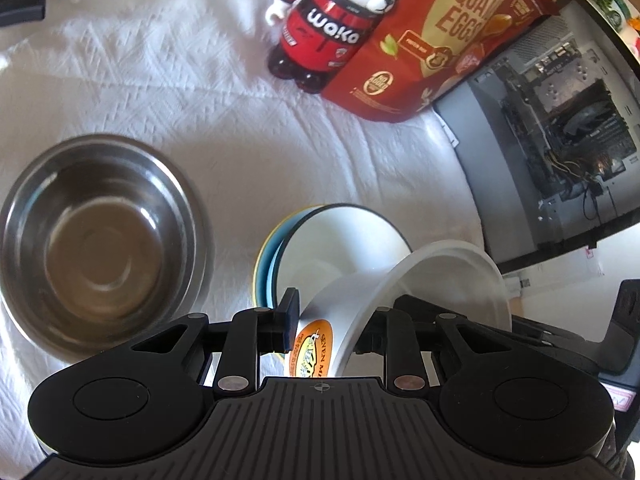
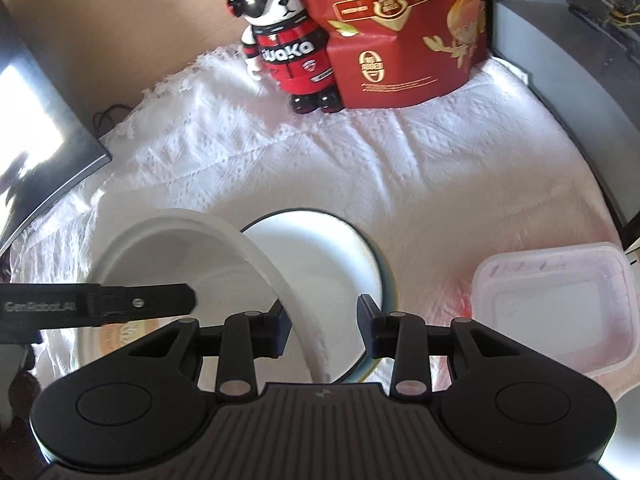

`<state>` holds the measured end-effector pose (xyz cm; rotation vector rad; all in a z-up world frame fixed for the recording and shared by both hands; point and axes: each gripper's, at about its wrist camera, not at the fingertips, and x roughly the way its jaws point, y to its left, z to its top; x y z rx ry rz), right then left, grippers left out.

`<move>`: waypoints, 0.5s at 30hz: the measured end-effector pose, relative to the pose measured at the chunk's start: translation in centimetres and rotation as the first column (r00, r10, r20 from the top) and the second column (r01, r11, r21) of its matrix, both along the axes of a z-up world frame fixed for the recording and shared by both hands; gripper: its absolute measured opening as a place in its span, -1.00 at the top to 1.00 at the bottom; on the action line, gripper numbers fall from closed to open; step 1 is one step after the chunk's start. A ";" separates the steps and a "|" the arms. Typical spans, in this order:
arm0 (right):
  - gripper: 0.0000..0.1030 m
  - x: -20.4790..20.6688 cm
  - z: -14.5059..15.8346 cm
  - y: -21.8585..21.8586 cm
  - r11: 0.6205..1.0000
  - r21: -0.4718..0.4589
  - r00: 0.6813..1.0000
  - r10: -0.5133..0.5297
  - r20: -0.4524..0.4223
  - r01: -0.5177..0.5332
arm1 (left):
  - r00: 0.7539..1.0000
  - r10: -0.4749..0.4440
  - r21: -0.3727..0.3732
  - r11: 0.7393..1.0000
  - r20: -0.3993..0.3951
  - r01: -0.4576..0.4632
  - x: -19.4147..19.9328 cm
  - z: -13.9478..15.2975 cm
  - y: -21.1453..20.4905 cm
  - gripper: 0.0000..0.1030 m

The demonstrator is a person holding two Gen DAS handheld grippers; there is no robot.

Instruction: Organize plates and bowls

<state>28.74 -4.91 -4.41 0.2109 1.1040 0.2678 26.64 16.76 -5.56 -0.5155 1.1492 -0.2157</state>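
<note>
Left tongs [image 1: 332, 320] clamp a tilted plastic bowl [image 1: 404, 296] (orange label showing). Right tongs [image 2: 322, 320] straddle its rim, apart.

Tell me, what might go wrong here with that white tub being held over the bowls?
The left tool pinches the tilted plastic tub by its wall only, so it may slip or buckle. The right tool straddles the same wall, unclosed; the two could collide. The stacked bowls underneath sit unevenly, so a dropped tub could knock them.
</note>
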 end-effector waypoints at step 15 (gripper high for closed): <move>0.32 0.9 0.3 -0.4 0.993 0.040 0.993 0.111 0.037 -0.112 | 0.995 0.099 0.059 0.993 -0.010 -0.098 0.1 1.2 -0.1 0.52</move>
